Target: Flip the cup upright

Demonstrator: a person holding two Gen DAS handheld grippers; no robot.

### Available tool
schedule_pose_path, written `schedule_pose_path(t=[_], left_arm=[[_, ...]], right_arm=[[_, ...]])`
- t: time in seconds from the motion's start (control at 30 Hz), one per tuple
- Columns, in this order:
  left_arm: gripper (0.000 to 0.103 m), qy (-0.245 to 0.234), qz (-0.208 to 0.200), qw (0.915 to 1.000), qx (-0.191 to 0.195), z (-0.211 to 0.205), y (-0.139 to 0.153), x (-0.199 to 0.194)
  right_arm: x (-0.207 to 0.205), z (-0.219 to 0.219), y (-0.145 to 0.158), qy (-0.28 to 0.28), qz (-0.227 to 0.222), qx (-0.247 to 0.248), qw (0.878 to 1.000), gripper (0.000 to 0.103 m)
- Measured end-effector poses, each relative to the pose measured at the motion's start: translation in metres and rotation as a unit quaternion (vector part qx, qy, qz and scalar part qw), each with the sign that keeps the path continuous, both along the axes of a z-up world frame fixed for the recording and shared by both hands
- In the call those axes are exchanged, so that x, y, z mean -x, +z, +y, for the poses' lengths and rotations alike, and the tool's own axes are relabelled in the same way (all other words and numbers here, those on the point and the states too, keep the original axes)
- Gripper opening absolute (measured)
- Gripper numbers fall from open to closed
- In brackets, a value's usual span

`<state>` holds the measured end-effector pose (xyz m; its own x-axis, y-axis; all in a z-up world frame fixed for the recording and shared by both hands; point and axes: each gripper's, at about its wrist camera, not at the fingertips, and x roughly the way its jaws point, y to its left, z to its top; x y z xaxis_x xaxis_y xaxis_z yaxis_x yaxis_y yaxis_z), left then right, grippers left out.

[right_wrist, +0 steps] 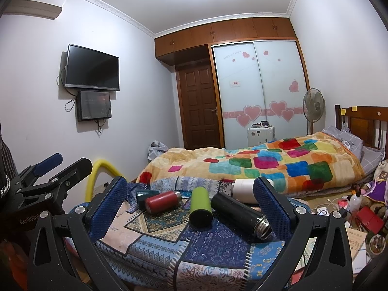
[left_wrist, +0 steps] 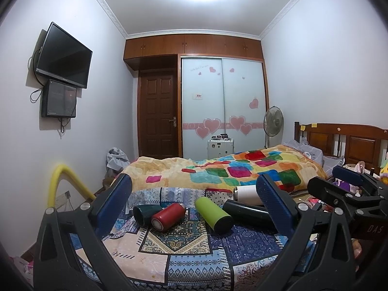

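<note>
Several cups lie on their sides on a patterned cloth over the bed's near end: a dark green cup, a red flask, a lime green cup, a black flask and a white flask. They also show in the right wrist view: dark green, red, lime, black, white. My left gripper is open and empty, short of the cups. My right gripper is open and empty too.
A colourful blanket covers the bed behind the cups, with a wooden headboard at right. A yellow foam tube stands at left. Clutter, cables and books lie right of the cloth. The right gripper shows at the left view's right edge.
</note>
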<state>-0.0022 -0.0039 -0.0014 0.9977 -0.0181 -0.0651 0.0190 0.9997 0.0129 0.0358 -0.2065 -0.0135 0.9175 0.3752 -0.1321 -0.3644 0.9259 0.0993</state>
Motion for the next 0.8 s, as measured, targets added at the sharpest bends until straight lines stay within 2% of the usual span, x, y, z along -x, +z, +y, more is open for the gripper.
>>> schedule_pose_path(t=[0.8], left_arm=[[0.103, 0.0, -0.002, 1.0, 0.002, 0.0013, 0.0032, 0.0018]], right_arm=[[-0.0001, -0.0003, 0.0002, 0.001, 0.001, 0.001, 1.0, 0.103]])
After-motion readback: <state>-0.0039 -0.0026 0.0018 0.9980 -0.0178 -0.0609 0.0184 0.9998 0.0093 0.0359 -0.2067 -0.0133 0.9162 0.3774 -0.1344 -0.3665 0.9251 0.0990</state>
